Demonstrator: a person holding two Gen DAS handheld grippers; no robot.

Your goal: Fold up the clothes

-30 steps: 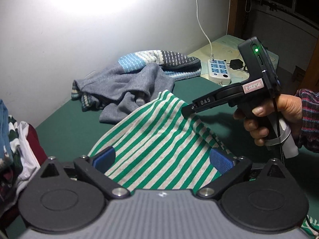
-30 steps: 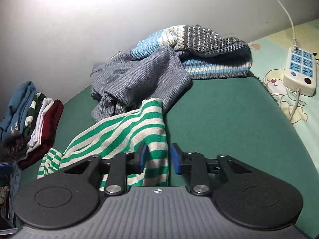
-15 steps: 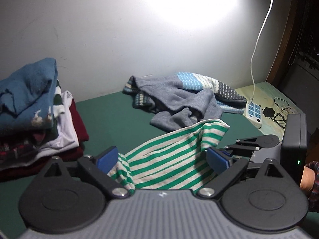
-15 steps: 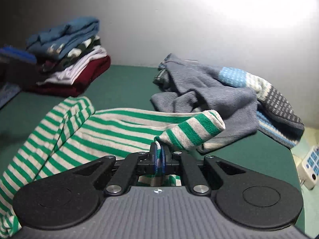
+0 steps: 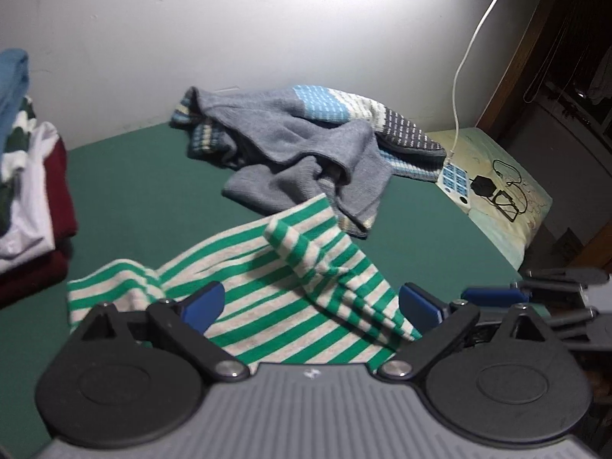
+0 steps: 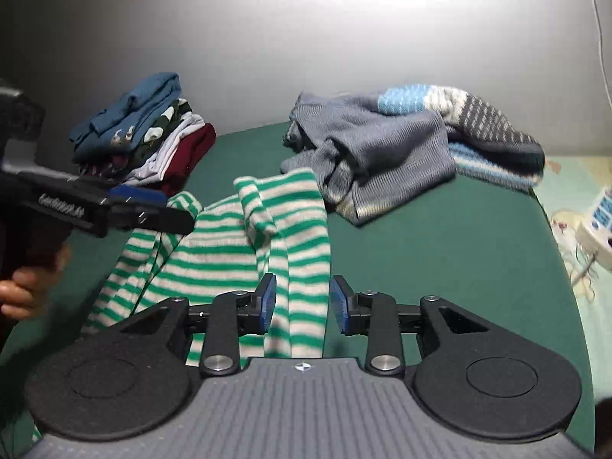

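A green-and-white striped garment [image 5: 290,287] lies crumpled on the green surface [image 5: 145,199], with one part folded over on top of it. My left gripper [image 5: 311,304] is open just above its near part, with nothing between the pads. My right gripper [image 6: 304,302] is also open, and a strip of the striped garment [image 6: 275,237] lies loose under the gap between its pads. In the right wrist view a hand [image 6: 23,290] holds the left gripper [image 6: 168,210] over the garment's left edge. The right gripper [image 5: 493,294] shows at the right edge of the left wrist view.
A rumpled grey and blue knit sweater [image 6: 382,149] lies at the back by the wall. A stack of folded clothes [image 6: 141,141] stands at the back left. A white power strip [image 5: 455,179] with a cable and a black charger rests on a pale sheet at the right.
My right gripper was shut on a fold of the striped garment and has now opened and let it go; the fold lies on the garment. The left gripper stays open.
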